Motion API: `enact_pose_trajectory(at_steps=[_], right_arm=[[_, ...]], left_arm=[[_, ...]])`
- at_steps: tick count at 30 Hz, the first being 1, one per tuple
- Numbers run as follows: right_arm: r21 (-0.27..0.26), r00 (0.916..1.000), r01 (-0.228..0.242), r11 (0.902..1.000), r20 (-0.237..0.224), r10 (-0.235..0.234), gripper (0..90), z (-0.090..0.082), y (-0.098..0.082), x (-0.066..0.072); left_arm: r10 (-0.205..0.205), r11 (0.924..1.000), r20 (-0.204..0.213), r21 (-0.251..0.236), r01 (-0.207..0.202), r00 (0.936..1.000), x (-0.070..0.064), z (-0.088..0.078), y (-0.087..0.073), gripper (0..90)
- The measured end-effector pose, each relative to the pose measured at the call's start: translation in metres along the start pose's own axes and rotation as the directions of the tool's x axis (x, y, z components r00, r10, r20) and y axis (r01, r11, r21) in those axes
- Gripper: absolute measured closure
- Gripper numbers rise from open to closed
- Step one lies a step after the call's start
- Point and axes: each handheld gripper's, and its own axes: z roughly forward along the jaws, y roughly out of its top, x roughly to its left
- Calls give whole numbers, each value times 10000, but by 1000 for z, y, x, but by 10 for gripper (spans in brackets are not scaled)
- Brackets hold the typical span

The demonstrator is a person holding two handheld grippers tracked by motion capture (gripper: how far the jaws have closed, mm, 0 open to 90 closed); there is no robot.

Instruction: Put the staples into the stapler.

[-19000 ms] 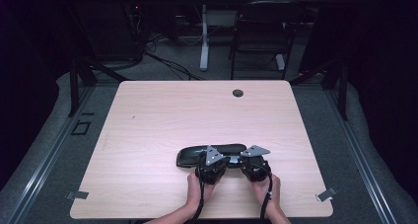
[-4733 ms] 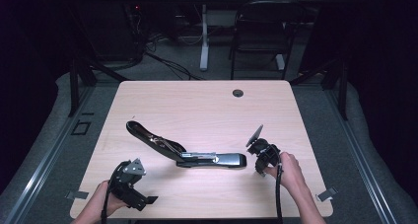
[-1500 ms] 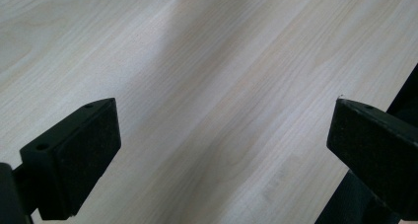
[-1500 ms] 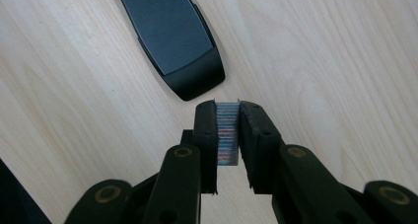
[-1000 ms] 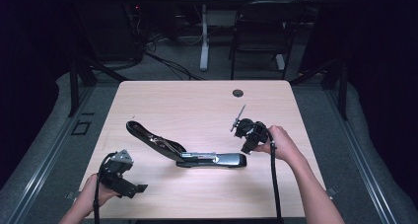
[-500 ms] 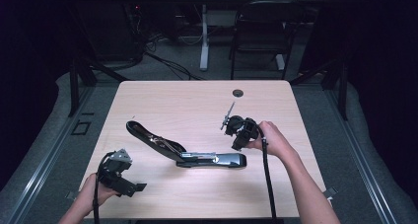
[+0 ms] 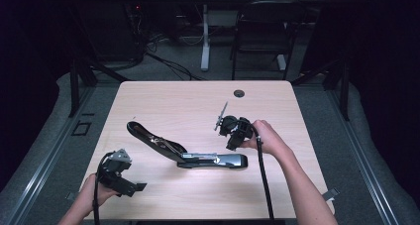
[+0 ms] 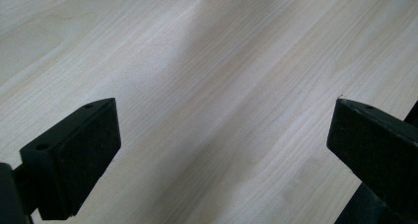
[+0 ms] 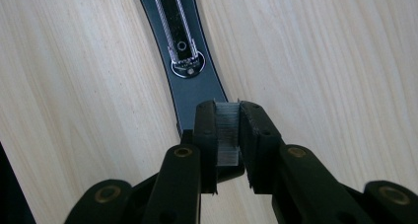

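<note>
A: Where is the stapler (image 7: 198, 153) right now?

B: It lies opened out flat near the middle of the worktop (image 7: 163, 98). Its base rests toward the right, and the top arm angles away to the upper left, in the high view.

A: And the right hand-held gripper (image 7: 231, 140)?

B: It hovers just above the right end of the stapler's base, pointing down at it. In the right gripper view its jaws are clamped on a strip of staples (image 9: 227, 132), a silvery ribbed block pinched between the two black pads. The open channel of the stapler (image 9: 180, 46) runs away just beyond the strip.

A: Is the strip touching the stapler?

B: I cannot tell; the strip's lower end sits over the near end of the base, but the contact is hidden.

A: What about the left hand-held gripper (image 7: 130, 186)?

B: It is at the lower left of the worktop, well apart from the stapler. In the left gripper view its pads (image 8: 86, 160) stand wide apart with bare wood between them, gripping nothing
</note>
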Motion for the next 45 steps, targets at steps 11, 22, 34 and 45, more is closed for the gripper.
enact_pose_trajectory(at_steps=[11, 22, 34, 45], right_arm=[[-93, 9987, 474, 9988, -194, -476, 782, 3, 15, 7], [-225, 9943, 1019, 9945, -307, -1026, 781, 11, 31, 15], [-294, 9886, 1393, 9898, -544, -1407, 781, 22, 40, 20], [-429, 9844, 1615, 9859, -642, -1640, 780, 33, 46, 20]], left_arm=[[19, 10000, -4, 21, -19, 10000, 0, 0, 0, 0], [66, 10000, -55, -18, -66, 10000, 1, -2, 0, 0], [58, 10000, -27, -32, -58, 10000, 0, -1, 0, 0], [40, 10000, -22, -33, -40, 10000, 0, -1, -1, 0]])
